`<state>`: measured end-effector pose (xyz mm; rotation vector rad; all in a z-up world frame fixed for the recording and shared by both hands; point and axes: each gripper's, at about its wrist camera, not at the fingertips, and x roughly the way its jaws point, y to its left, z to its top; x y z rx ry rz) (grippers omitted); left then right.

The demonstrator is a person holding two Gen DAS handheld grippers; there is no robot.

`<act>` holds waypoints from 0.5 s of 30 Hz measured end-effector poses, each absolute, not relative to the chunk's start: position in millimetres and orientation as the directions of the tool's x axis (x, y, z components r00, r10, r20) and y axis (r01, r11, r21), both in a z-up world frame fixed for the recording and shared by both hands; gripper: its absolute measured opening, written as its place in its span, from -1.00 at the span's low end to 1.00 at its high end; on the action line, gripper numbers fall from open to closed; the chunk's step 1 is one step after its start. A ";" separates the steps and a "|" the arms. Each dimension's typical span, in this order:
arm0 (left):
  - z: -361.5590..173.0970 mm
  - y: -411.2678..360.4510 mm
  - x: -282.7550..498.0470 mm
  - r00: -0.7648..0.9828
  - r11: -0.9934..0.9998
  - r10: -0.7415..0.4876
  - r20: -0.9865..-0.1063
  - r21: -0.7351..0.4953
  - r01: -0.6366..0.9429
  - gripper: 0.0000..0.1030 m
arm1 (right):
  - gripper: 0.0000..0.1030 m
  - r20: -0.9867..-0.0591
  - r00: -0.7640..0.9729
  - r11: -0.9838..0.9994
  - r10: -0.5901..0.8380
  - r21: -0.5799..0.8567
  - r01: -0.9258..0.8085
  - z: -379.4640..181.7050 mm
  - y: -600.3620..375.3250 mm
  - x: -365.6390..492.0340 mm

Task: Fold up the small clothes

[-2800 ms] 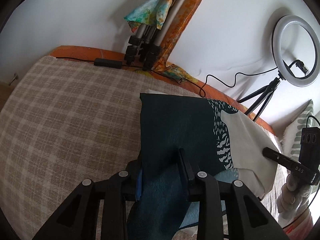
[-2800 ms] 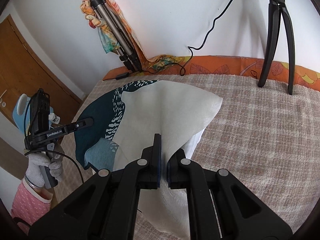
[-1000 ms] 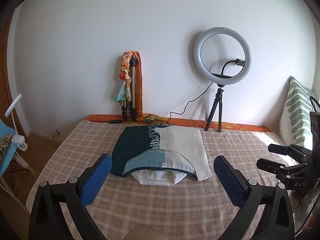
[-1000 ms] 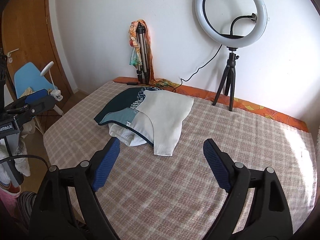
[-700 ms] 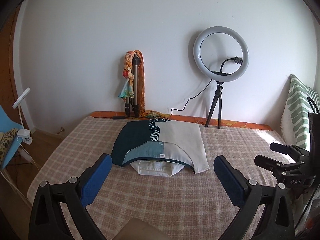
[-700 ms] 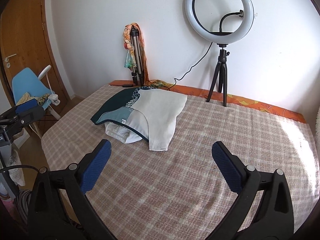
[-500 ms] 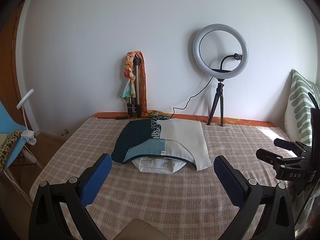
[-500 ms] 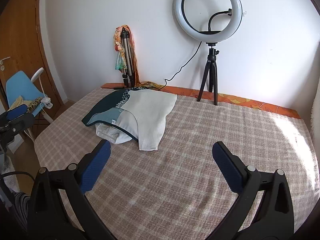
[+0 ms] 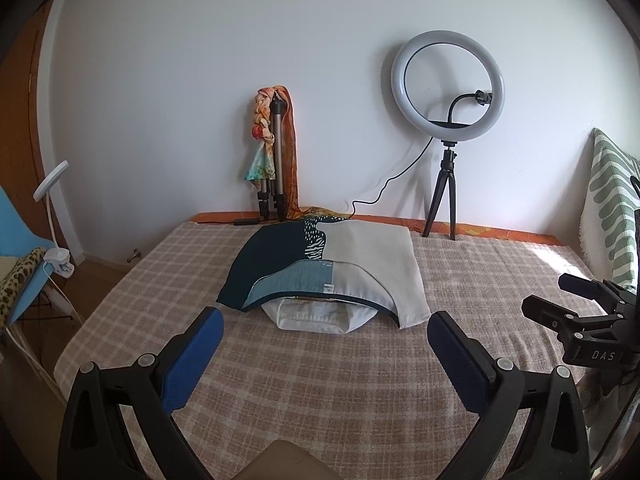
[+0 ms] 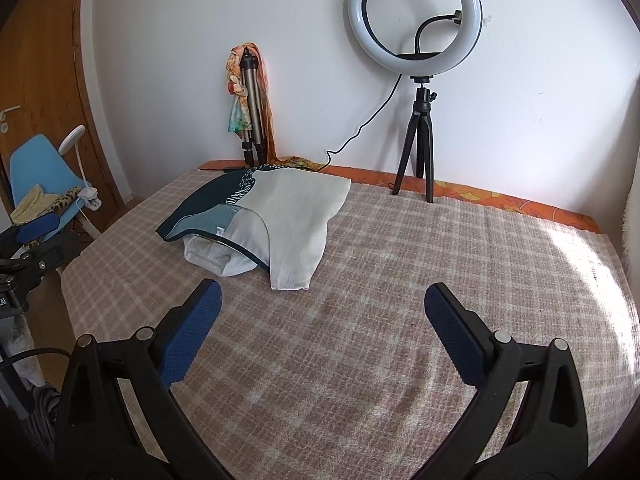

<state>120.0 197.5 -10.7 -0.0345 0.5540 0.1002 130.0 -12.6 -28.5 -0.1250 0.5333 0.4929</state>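
A folded dark teal and cream garment (image 9: 332, 264) (image 10: 280, 208) lies on the checked bedspread (image 9: 320, 380) (image 10: 380, 320), on top of a folded white piece (image 9: 320, 316) (image 10: 212, 256) that sticks out at its near edge. My left gripper (image 9: 324, 340) is open and empty, well short of the pile. My right gripper (image 10: 322, 316) is open wide with nothing between its blue pads, pulled back to the right of the pile. The right gripper's black frame (image 9: 580, 320) shows at the right edge of the left wrist view.
A ring light on a tripod (image 9: 446, 92) (image 10: 416, 16) and a folded tripod draped with a scarf (image 9: 274, 152) (image 10: 248, 88) stand against the far wall, with a cable running between them. A blue chair (image 10: 40, 176) and a wooden door are at the left, a striped pillow (image 9: 612, 208) at the right.
Both grippers let go of the garment, opened wide and drew back from it. Over the last second both sank slightly and the folded pile stayed still.
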 end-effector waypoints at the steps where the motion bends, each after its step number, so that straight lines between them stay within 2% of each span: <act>1: -12.2 197.9 121.3 0.844 0.995 0.086 -0.529 -0.005 -0.105 0.99 | 1.00 -0.517 0.748 0.877 0.417 0.010 -0.481 -29.6 -12.5 130.1; 15: -25.8 196.8 124.8 0.828 0.994 0.107 -0.550 0.033 -0.107 0.99 | 1.00 -0.532 0.738 0.876 0.415 0.015 -0.481 -39.1 -12.8 133.4</act>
